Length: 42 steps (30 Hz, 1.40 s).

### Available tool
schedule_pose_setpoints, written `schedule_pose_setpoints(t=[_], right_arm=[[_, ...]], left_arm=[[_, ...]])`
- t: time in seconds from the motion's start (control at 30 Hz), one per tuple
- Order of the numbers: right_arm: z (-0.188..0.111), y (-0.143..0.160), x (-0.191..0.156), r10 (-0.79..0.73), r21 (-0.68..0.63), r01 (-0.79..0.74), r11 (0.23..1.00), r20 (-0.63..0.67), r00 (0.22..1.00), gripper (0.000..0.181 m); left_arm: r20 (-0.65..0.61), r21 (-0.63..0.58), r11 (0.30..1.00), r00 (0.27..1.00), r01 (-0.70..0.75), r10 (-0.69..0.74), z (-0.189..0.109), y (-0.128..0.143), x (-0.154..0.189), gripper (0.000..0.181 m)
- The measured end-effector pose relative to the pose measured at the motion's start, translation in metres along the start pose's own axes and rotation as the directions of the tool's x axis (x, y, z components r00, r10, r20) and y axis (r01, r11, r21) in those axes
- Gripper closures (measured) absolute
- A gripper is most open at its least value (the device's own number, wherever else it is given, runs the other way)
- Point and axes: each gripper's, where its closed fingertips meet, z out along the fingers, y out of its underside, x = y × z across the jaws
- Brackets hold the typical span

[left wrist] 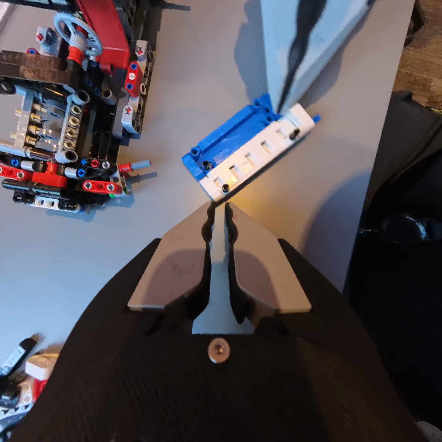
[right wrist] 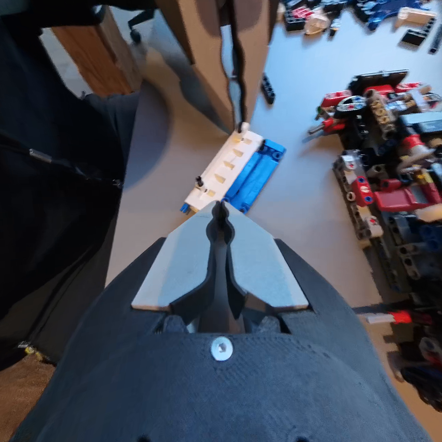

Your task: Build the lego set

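Note:
A blue and white panel assembly (left wrist: pixel 246 148) lies near the table's right edge, with black pins in its white side. My left gripper (left wrist: pixel 219 203) has its jaws nearly closed, a narrow gap between them, pinching the near corner of the white panel beside a black pin (left wrist: pixel 224 187). My right gripper (left wrist: pixel 281 111) comes in from above, shut on the far end where blue meets white. In the right wrist view the assembly (right wrist: pixel 229 172) runs from my right gripper (right wrist: pixel 220 203) to the left gripper (right wrist: pixel 239 126).
The large red, black and grey Lego vehicle model (left wrist: pixel 71 114) stands to the left, also in the right wrist view (right wrist: pixel 394 172). Loose parts lie at the lower left (left wrist: pixel 21 373) and far back (right wrist: pixel 358 16). A black beam (right wrist: pixel 269 87) lies loose. The table edge (left wrist: pixel 373 191) is close.

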Motion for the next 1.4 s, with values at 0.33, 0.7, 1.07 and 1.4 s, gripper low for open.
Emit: schedule_pose_setpoints(t=[0.33, 0.7, 1.07, 1.4], right_arm=[[-0.039, -0.038, -0.014, 0.060, 0.348, -0.105, 0.932, 0.136, 0.989, 0.181], [-0.016, 0.023, 0.003, 0.095, -0.050, -0.099, 0.994, -0.069, 0.993, 0.181], [0.014, -0.023, -0.031, -0.031, 0.067, 0.028, 0.997, 0.049, 0.998, 0.181], [-0.043, -0.049, 0.008, 0.156, 0.432, -0.147, 0.890, 0.015, 0.988, 0.181]], left_arm=[[0.052, 0.031, 0.996, 0.995, 0.084, -0.086, -0.037, 0.010, -0.030, 0.169], [-0.078, -0.066, 0.994, 0.994, -0.082, 0.077, 0.000, 0.000, 0.027, 0.181], [0.079, -0.032, 0.999, 0.996, 0.032, -0.030, -0.021, 0.004, -0.022, 0.176], [0.091, -0.125, 0.976, 0.982, 0.176, -0.165, -0.056, 0.051, -0.047, 0.162]])
